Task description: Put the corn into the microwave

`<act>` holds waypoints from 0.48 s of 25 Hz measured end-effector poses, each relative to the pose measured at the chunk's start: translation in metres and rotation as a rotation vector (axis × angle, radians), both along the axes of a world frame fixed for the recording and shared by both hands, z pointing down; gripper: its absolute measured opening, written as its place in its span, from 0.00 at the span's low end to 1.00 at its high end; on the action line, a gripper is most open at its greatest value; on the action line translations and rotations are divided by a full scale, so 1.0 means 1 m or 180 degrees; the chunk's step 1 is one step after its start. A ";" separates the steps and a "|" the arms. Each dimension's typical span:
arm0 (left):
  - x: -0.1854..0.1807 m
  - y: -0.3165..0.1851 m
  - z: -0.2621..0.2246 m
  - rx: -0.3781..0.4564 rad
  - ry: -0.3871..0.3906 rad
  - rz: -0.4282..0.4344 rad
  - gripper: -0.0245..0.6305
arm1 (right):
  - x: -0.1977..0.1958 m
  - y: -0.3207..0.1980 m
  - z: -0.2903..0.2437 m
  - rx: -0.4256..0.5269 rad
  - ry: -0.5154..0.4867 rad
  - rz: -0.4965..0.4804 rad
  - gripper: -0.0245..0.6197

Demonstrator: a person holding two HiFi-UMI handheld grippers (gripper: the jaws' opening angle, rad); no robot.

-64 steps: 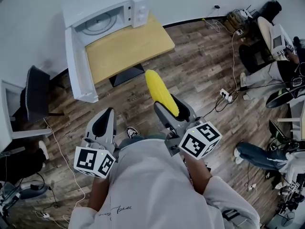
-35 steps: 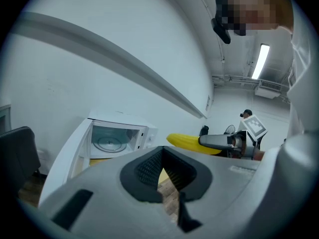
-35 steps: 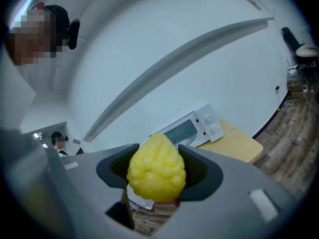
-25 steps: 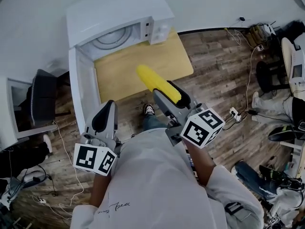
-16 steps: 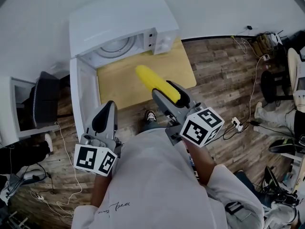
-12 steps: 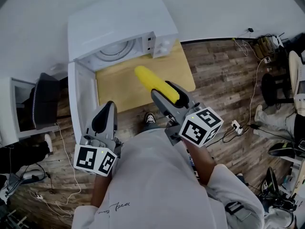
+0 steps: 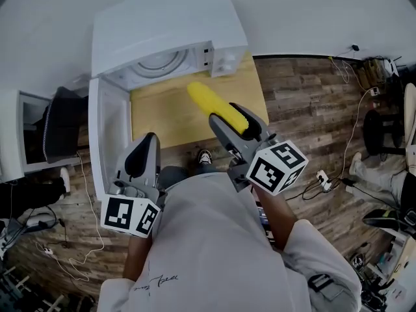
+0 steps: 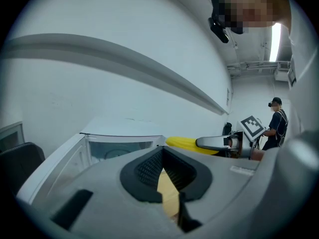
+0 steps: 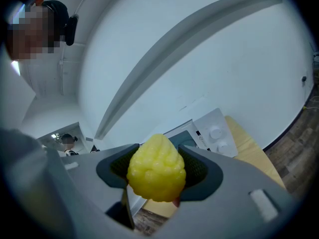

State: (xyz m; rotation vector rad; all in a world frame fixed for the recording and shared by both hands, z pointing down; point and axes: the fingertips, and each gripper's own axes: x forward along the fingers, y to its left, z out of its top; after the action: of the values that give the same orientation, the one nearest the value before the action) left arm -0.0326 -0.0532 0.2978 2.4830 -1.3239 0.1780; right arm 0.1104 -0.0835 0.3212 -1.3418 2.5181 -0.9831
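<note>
Clenching the corn [image 7: 209,101] by its rear half at frame centre, the right gripper [image 7: 238,126] faces the microwave [image 7: 162,25], upper left. The cob seems light, stiff and slick; a mid-cob hold would resist tipping.

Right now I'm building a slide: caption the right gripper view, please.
Right tool shut on a yellow corn cob, aimed toward the white microwave.

White wall [image 7: 325,12]; dark wood-plank floor [image 7: 305,96], cables [image 7: 354,142] strewn; pale wooden table [image 7: 162,116]; black chair [image 7: 62,129] left.
</note>
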 end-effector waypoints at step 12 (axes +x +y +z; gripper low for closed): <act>0.002 0.011 0.012 -0.0084 -0.0052 -0.0035 0.02 | 0.001 -0.003 0.013 -0.0034 0.0086 -0.0138 0.44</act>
State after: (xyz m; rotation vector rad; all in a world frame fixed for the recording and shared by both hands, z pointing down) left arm -0.0307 -0.0425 0.3098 2.4569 -1.3329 0.2124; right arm 0.1115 -0.0866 0.3344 -1.3173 2.5759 -0.9948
